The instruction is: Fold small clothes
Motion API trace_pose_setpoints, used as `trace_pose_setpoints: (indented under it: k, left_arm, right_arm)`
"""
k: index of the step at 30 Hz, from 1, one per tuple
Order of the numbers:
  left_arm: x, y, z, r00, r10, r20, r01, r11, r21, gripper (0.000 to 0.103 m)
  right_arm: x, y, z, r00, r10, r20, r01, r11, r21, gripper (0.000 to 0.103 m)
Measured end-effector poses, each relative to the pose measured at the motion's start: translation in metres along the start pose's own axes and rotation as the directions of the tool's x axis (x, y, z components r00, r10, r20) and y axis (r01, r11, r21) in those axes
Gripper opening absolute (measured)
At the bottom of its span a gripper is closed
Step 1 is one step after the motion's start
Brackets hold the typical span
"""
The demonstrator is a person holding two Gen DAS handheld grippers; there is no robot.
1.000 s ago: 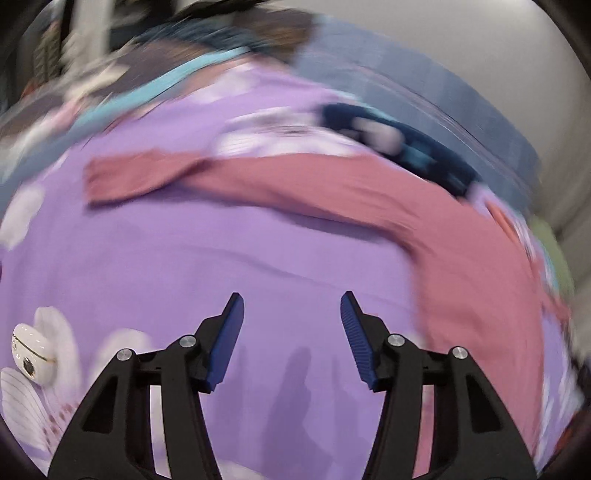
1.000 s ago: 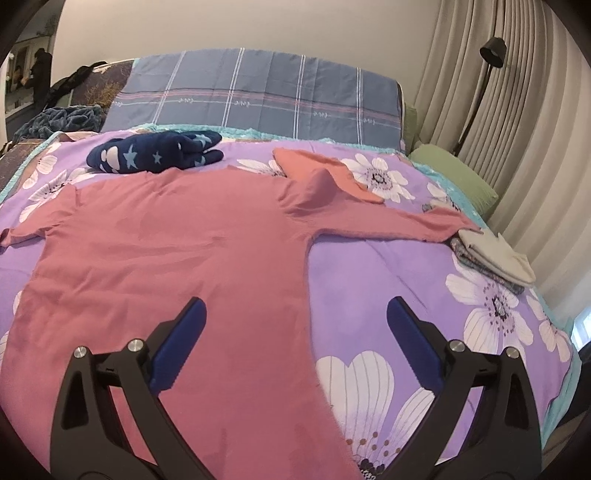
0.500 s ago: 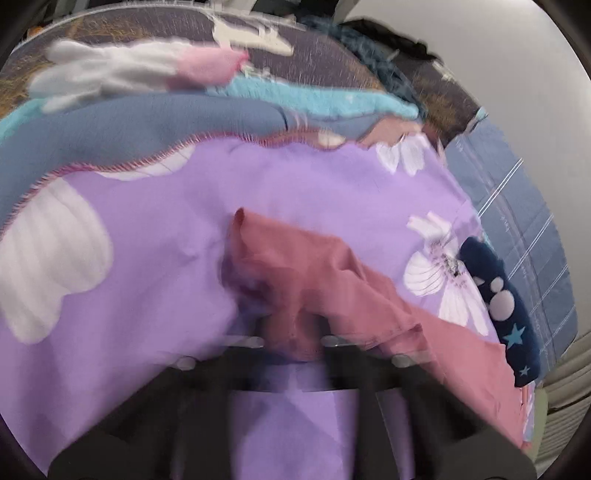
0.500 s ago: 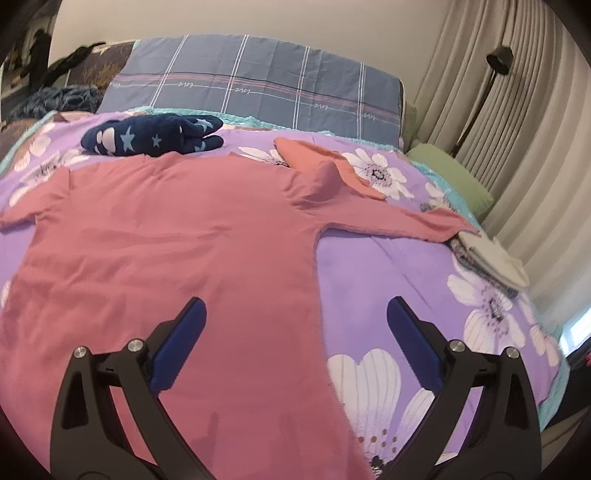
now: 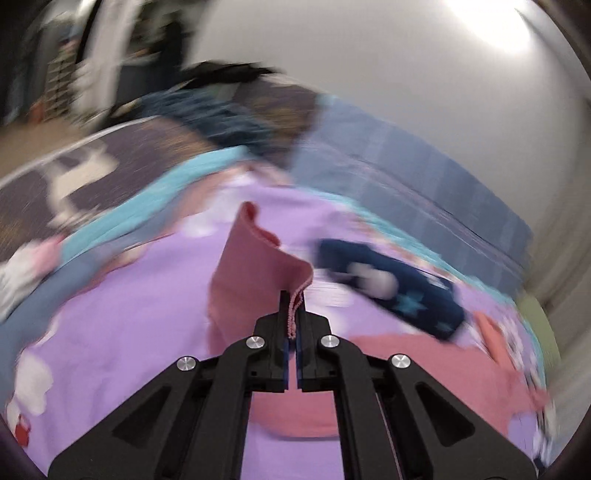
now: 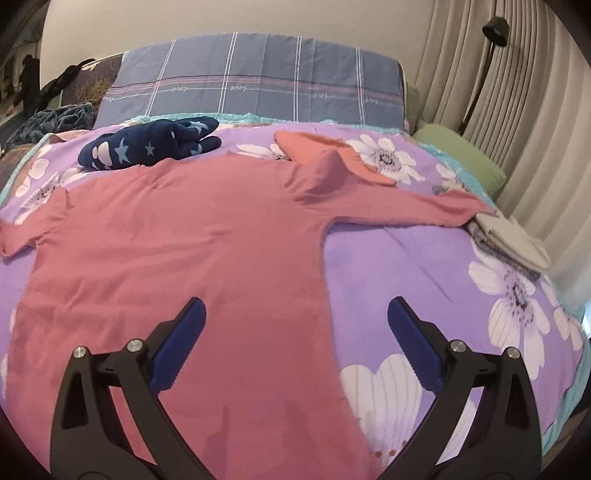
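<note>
One wide purple bedspread printed with white flowers (image 6: 424, 258) is covering the bed and carrying everything else in view; behind it a long blue-grey plaid pillow (image 6: 258, 81) is leaning against the pale wall, and ribbed beige curtains (image 6: 535, 110) are hanging at the right with a black floor lamp (image 6: 495, 26) standing in front of them; a large pink long-sleeved knit shirt (image 6: 184, 240) is lying flat and face-up across the middle of the spread, its body running toward the camera and its right sleeve stretching out until the cuff is touching a small folded stack of pale cloths (image 6: 513, 240) near the bed's right edge; a green cushion (image 6: 461, 158) is sitting beyond that stack; a folded navy garment with white and light-blue stars (image 6: 147, 147) is resting just above the shirt's shoulder, near the pillow; an orange-pink cloth (image 6: 314, 144) is lying beside the shirt's collar; the right gripper (image 6: 295, 343) is hovering over the shirt's lower body with its blue-padded fingers spread wide and holding nothing; the left gripper (image 5: 293, 314), in a blurred view, is pinching the hemmed cuff of the shirt's left sleeve (image 5: 255, 273) between fingers pressed almost together, and the sleeve is standing up off the spread.
</note>
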State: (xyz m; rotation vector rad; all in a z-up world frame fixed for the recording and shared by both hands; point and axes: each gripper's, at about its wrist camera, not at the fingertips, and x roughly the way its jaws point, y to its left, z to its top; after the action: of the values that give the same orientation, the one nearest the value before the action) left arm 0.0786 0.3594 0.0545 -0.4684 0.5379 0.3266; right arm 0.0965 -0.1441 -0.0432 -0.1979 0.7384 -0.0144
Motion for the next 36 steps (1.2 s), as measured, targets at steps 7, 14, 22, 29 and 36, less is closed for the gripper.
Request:
trace_pose_setpoints:
  k: [7, 14, 22, 29, 36]
  left_arm:
    - [0.011, -0.192, -0.056, 0.957, -0.255, -0.138, 0.288, 0.894, 0.342, 0.002]
    - [0.055, -0.319, -0.158, 0.867, -0.348, -0.357, 0.486, 0.751, 0.447, 0.002]
    - [0.101, -0.315, -0.225, 0.799, -0.302, -0.52, 0.516, 0.788, 0.334, 0.002]
    - [0.098, -0.307, -0.231, 0.782, -0.331, -0.529, 0.529, 0.801, 0.281, 0.002]
    - [0.097, -0.297, -0.243, 0.777, -0.278, -0.565, 0.499, 0.819, 0.283, 0.002]
  right_arm:
    - [0.019, -0.034, -0.001, 0.993, 0.093, -0.071, -0.083, 0.988, 0.131, 0.1]
    - [0.029, -0.078, -0.001, 0.992, 0.109, -0.061, -0.098, 0.983, 0.158, 0.1]
    - [0.075, -0.094, 0.056, 0.895, 0.428, -0.123, -0.383, 0.881, 0.277, 0.039]
    - [0.136, -0.028, 0.094, 0.666, 0.694, -0.274, -0.592, 0.715, 0.371, 0.037]
    - [0.159, -0.01, 0.081, 0.535, 0.77, -0.347, -0.582, 0.634, 0.509, 0.054]
